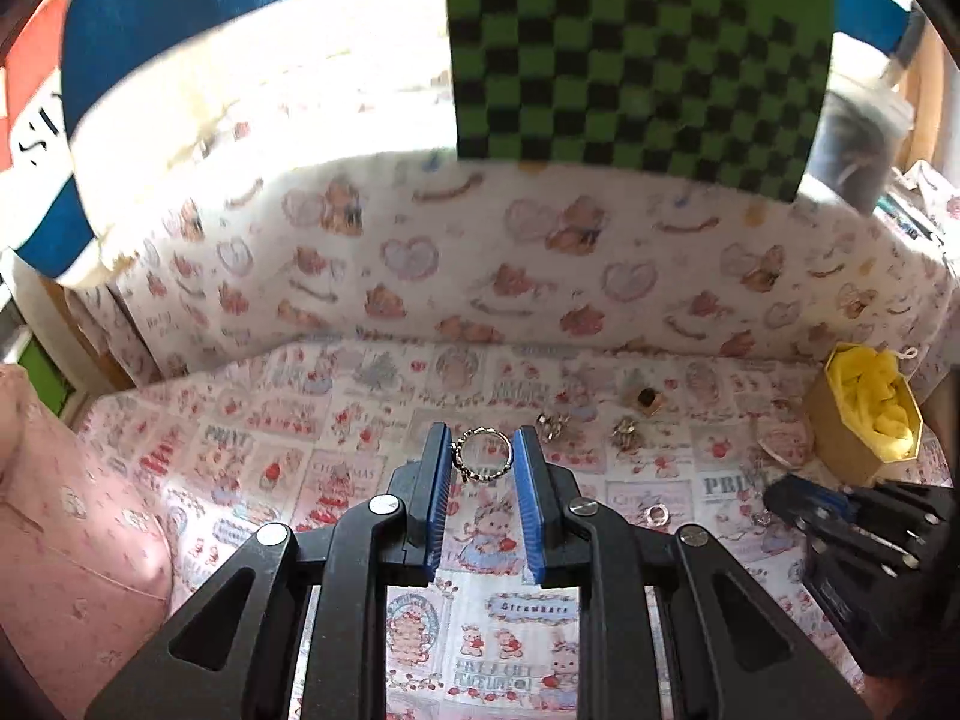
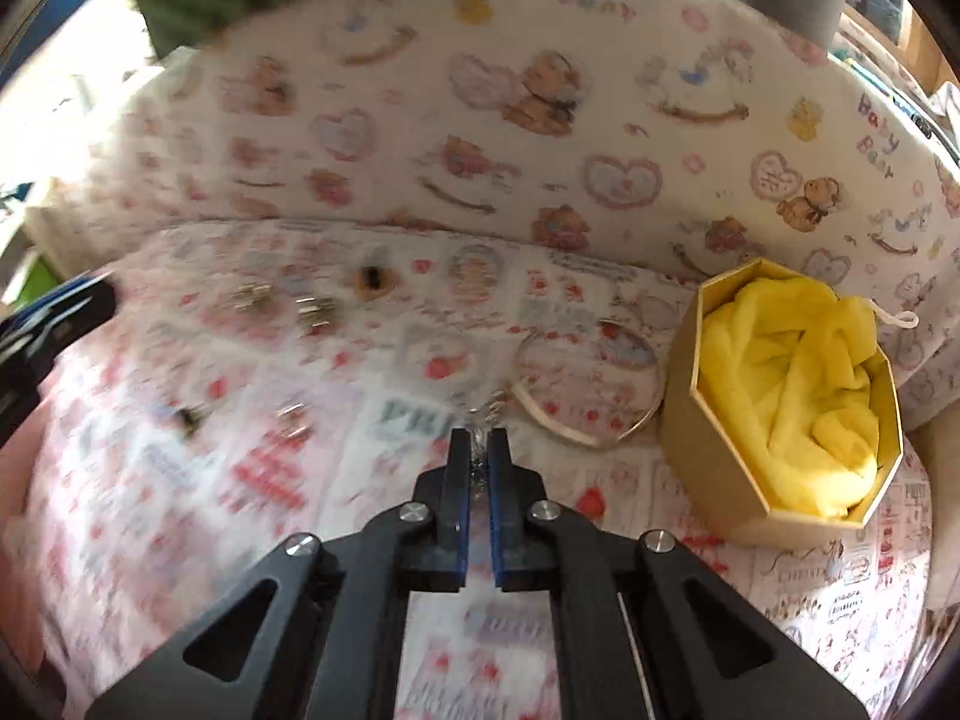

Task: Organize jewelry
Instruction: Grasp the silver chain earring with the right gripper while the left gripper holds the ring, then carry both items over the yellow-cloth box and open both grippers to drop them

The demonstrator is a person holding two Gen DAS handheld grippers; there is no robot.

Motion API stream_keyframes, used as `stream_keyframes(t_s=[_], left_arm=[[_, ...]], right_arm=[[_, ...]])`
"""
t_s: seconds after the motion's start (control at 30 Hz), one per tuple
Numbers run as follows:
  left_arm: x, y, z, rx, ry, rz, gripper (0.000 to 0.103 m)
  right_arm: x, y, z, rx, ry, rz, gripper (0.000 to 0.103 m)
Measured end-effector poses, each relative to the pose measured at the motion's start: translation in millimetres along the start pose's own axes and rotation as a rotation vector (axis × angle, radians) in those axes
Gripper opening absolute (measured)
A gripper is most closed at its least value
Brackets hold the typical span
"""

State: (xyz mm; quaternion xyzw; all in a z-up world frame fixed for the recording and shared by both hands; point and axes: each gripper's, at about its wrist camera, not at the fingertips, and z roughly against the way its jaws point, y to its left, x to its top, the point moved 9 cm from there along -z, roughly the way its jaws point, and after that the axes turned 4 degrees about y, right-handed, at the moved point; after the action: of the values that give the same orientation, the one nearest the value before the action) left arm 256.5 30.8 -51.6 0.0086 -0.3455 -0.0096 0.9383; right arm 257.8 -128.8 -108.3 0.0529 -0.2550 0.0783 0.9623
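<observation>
Left tool (image 1: 483, 456) grips a thin silver ring (image 1: 483, 457) by its sides, its blue pads (image 1: 438, 468) pressed against the band, and holds it above the patterned cloth (image 1: 336, 420) that covers the table. Just beyond the held ring, two small silver pieces (image 1: 552, 425) and (image 1: 626, 433) lie on the cloth, and a little further back sits a small brown-and-black piece (image 1: 647, 399). A clear ring (image 1: 657, 515) lies nearer, to the right of the tool.

Right tool (image 2: 474, 450) has its pads nearly together, pinching a small glittering silver piece (image 2: 478, 461); motion blur keeps me from saying what kind of piece it is. Touching or just beside that tip lies a large thin bangle (image 2: 591, 441), flat on the cloth. To the right of the bangle stands an octagonal gold box (image 2: 708, 420), open, stuffed with yellow fabric (image 2: 792, 396). In the left wrist view the same box sits at the far right edge, with the right tool's black body below it.

Away to the left in the right wrist view, several more small pieces are scattered over the cloth, all blurred. A second printed cloth with bears and hearts (image 2: 480, 120) rises behind the table like a backdrop, and a green-and-black checkered board (image 1: 636, 54) stands above it.
</observation>
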Motion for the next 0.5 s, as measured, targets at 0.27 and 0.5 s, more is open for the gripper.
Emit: stream_keyframes(t_s=[0.27,0.5], left_arm=[[3.2,-10.1,19.2,0.007,-0.053,-0.012,0.02],[-2.0,-36.7,27.7,-0.053,-0.049,-0.06,0.02]], right_arm=[[5.4,-16.2,83.3,0.176,-0.217,-0.032,0.005],[16.5,-57.0,110.8,0.191,-0.33,-0.123,0.005]])
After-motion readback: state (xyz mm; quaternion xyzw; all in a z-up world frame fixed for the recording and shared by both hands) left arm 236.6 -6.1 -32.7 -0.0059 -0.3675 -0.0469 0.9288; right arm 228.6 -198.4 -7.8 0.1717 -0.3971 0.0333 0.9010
